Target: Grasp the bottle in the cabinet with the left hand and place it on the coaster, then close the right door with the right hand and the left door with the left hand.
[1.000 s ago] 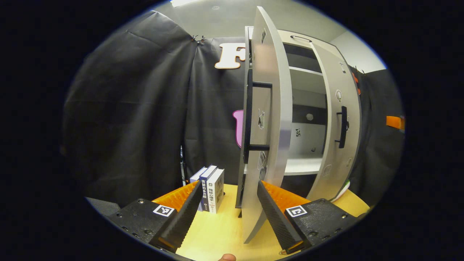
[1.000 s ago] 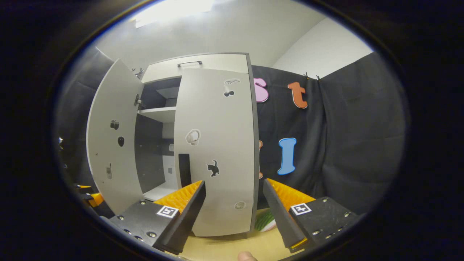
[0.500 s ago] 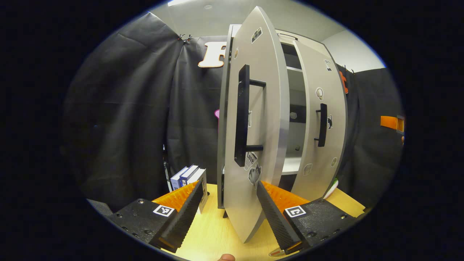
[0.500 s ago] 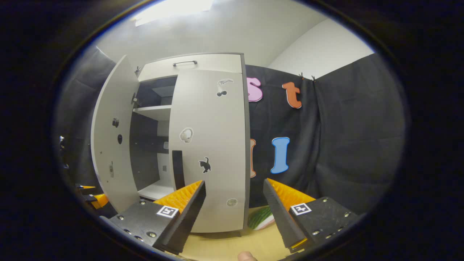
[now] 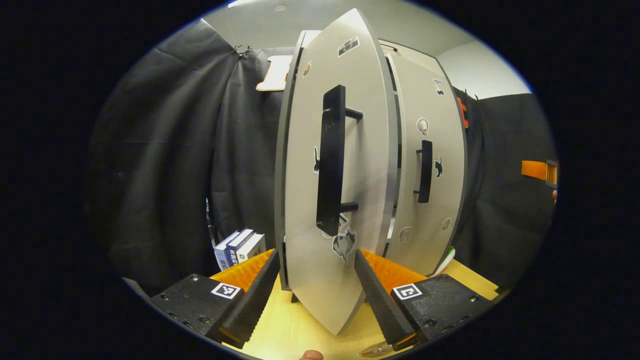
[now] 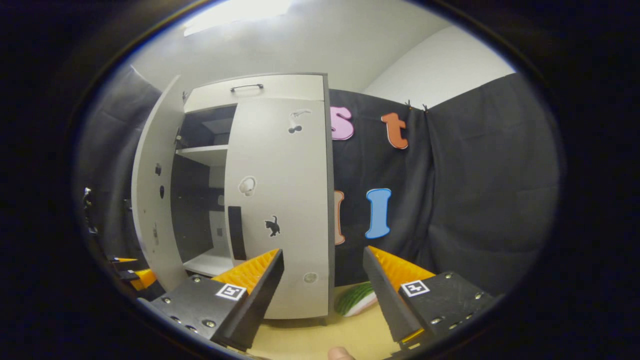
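The cabinet [image 6: 280,90] is seen with its left door [image 5: 310,200] partly open, right door [image 6: 280,200] shut; shelves [image 6: 202,154] appear bare. Both grippers' [image 5: 315,285] [image 6: 325,285] jaws are spread wide, gripping nothing.

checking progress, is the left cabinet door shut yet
Not yet: the left door stands ajar, with a gap showing the shelf inside.

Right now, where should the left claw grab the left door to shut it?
Probably the black handle on the left door. It is a tall upright bar held off the panel by two posts, so the open left claw could come straight from the front and close sideways around it.
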Motion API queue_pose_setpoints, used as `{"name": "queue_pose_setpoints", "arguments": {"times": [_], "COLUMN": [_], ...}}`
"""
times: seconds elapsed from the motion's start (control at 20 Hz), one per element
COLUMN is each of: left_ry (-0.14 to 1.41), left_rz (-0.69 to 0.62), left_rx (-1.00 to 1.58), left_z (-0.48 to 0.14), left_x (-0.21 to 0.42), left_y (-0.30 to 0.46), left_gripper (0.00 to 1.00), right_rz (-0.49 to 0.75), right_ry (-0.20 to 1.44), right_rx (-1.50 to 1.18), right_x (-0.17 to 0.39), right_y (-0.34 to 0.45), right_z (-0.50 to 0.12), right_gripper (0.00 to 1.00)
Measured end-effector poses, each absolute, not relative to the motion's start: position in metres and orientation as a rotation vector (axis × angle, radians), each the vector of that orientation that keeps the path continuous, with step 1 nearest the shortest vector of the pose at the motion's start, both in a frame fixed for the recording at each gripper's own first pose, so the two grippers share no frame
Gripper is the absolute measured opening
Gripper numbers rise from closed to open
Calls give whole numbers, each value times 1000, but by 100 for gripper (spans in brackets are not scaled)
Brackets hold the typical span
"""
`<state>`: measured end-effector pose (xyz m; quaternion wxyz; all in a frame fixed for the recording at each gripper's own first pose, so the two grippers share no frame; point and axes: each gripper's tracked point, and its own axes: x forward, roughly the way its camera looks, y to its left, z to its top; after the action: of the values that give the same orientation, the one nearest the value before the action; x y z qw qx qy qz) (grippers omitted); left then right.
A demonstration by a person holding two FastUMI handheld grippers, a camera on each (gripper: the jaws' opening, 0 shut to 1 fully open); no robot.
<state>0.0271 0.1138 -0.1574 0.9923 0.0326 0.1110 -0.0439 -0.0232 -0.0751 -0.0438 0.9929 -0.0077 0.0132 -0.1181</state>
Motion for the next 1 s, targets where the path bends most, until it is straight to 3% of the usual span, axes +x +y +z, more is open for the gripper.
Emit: {"name": "queue_pose_setpoints", "arguments": {"times": [0.1, 0.15, 0.25, 0.3, 0.4, 0.5, 0.6, 0.65, 0.7, 1.0], "left_ry": [220, 219, 216, 216, 220, 220, 218, 216, 215, 222], "left_rz": [-99, -104, -116, -124, -149, -173, -190, -198, -205, -216], "left_rx": [60, 62, 66, 66, 56, 47, 49, 48, 45, 38], "left_z": [-157, -157, -156, -157, -159, -158, -158, -157, -157, -156], "left_x": [31, 33, 35, 37, 39, 43, 44, 44, 45, 46], "left_y": [108, 104, 97, 91, 78, 65, 56, 50, 46, 34], "left_gripper": [90, 95, 95, 90, 95, 90, 95, 90, 95, 95], "right_rz": [-243, -247, -254, -258, -267, -278, -287, -291, -293, -306], "right_ry": [24, 24, 22, 20, 14, 10, 10, 12, 13, 19], "right_rx": [-10, -10, -11, -10, -5, 2, 5, 5, 4, 5], "right_x": [-24, -25, -26, -26, -25, -26, -28, -28, -29, -33], "right_y": [-79, -81, -84, -86, -92, -98, -103, -105, -107, -115], "right_z": [-44, -45, -44, -44, -42, -41, -42, -43, -44, -46], "right_gripper": [97, 97, 97, 96, 96, 96, 97, 97, 96, 97]}}
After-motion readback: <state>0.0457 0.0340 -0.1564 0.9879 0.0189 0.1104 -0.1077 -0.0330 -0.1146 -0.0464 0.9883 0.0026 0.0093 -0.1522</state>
